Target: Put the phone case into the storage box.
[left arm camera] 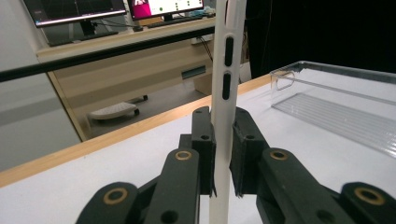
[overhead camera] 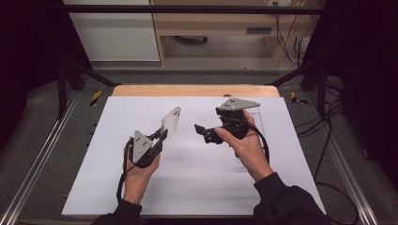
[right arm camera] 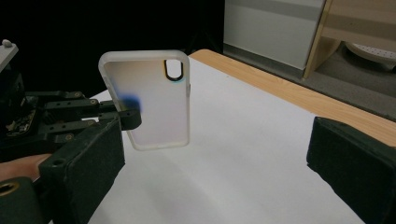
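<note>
A frosted, translucent phone case (overhead camera: 172,123) is raised above the white tabletop (overhead camera: 197,187) at centre left. My left gripper (overhead camera: 161,134) is shut on its lower edge. In the left gripper view the case (left arm camera: 226,56) stands edge-on and upright, pinched between the two black pads of the left gripper (left arm camera: 223,128). My right gripper (overhead camera: 205,133) hovers just right of the case, aimed at it, open and holding nothing. In the right gripper view the case (right arm camera: 154,105) faces me with its camera cut-out at the top, and the left gripper (right arm camera: 130,119) clamps it. The right gripper (right arm camera: 215,158) stands wide apart.
A clear plastic tray (left arm camera: 336,112) lies on the table beyond the right hand, faint in the high view (overhead camera: 259,123). The table's wooden far edge (overhead camera: 195,90) borders a drop to the floor. Black frame posts stand at both sides.
</note>
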`<state>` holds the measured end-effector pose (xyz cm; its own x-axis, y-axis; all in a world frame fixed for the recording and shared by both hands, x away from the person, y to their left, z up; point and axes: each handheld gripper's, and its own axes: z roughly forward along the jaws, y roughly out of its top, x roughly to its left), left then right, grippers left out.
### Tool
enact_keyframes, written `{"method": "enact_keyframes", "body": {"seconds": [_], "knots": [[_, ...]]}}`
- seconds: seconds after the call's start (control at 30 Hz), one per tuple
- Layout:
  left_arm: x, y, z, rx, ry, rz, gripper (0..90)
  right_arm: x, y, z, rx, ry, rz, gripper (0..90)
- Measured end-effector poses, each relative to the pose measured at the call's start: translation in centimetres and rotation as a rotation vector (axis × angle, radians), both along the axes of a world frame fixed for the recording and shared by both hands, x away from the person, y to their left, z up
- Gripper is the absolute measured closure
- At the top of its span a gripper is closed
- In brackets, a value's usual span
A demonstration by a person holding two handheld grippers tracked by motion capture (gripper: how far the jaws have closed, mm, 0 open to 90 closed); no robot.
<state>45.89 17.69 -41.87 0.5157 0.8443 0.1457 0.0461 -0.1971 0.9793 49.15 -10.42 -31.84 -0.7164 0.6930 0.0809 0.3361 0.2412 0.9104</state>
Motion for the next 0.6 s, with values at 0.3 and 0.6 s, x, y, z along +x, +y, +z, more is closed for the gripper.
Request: {"method": "enact_keyframes", "body": {"seconds": [0.3,0.6], "knots": [[0.0,0.3,0.0,-0.071,0.057,-0.01,81.0,-0.2,0.2,-1.4,0.046,-0.001,-0.019,4.6],[0.0,0.3,-0.1,-0.146,0.108,-0.047,81.0,-0.4,1.3,-2.4,0.079,-0.027,-0.054,4.8]]}}
